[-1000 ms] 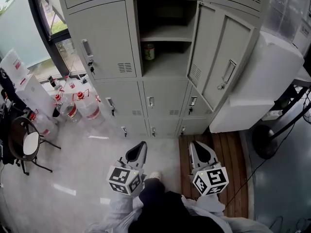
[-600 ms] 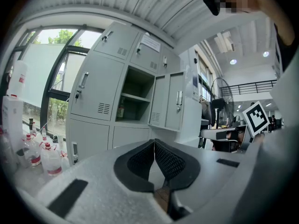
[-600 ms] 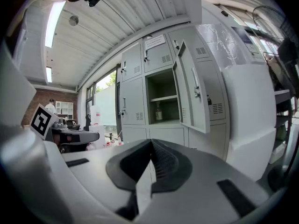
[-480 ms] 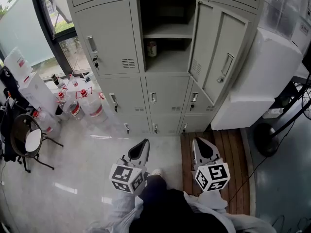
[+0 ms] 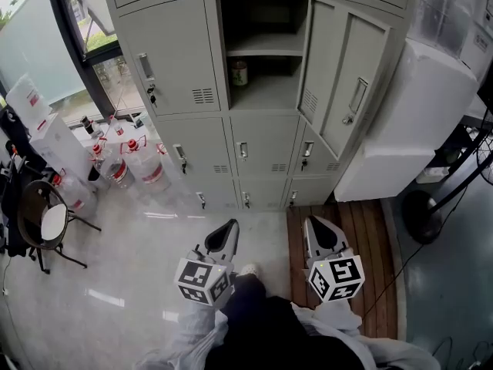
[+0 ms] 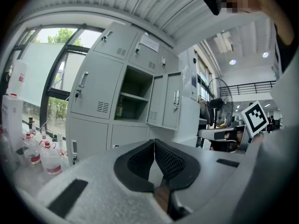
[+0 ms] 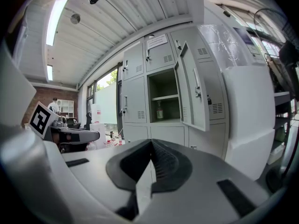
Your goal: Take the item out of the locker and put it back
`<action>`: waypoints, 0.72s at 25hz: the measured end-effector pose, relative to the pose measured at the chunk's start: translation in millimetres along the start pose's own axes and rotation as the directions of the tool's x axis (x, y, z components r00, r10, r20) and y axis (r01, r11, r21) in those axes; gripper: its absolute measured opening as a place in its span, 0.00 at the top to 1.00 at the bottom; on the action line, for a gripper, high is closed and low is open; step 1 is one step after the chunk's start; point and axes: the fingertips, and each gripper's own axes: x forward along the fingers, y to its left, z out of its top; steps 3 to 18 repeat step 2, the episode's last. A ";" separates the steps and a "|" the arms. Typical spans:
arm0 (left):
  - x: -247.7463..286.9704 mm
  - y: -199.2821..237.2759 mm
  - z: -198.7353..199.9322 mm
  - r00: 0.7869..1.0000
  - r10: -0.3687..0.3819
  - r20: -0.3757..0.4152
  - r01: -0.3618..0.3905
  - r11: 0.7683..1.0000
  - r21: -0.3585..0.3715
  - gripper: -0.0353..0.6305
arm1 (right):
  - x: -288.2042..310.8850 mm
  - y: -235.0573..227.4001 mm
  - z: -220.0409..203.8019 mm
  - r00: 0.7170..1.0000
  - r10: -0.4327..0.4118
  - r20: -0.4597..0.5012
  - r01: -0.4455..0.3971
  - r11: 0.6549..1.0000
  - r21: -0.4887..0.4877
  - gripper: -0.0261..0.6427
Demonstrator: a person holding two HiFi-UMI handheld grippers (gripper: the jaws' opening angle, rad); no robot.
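Standing in front of the big grey locker [image 5: 262,141], the person has not reached for anything yet. I think this is the very start of the job: the taking-out step has not begun.

One door [image 5: 339,75] is swung wide open to the right. Inside that open box is a shelf [image 5: 262,46] up high and a floor below it. The thing to fetch, a small bottle [image 5: 239,72] with a red band, stands upright on that floor, at the back and on the left side.

The left tongs [image 5: 229,224] and the right tongs [image 5: 312,222] hang low over the ground, well apart from the locker. Both are squeezed shut, tip to tip, with nothing between them.

Next, I think one pair of tongs must go up and forward into the open box, spread wide, then close around the bottle. The open door sits near the right side, so that arm needs care not to bump it.

The head view shows how far the tongs are from the locker. Only the two gripper views show the black pads [image 6: 140,160] pressed together. The right gripper view faces the bottle [image 7: 160,111] almost head on, with its neck plain to see. The left gripper view sees the bottle [image 6: 120,109] from the side and in shadow, but it also shows the clear jugs [image 6: 46,155] on the ground.
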 end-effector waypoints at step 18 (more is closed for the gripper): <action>-0.7 -2.4 -1.4 1.000 -0.005 -0.003 0.005 1.000 0.001 0.94 | -2.0 0.2 -1.5 1.000 -0.001 0.001 0.001 1.000 0.012 0.96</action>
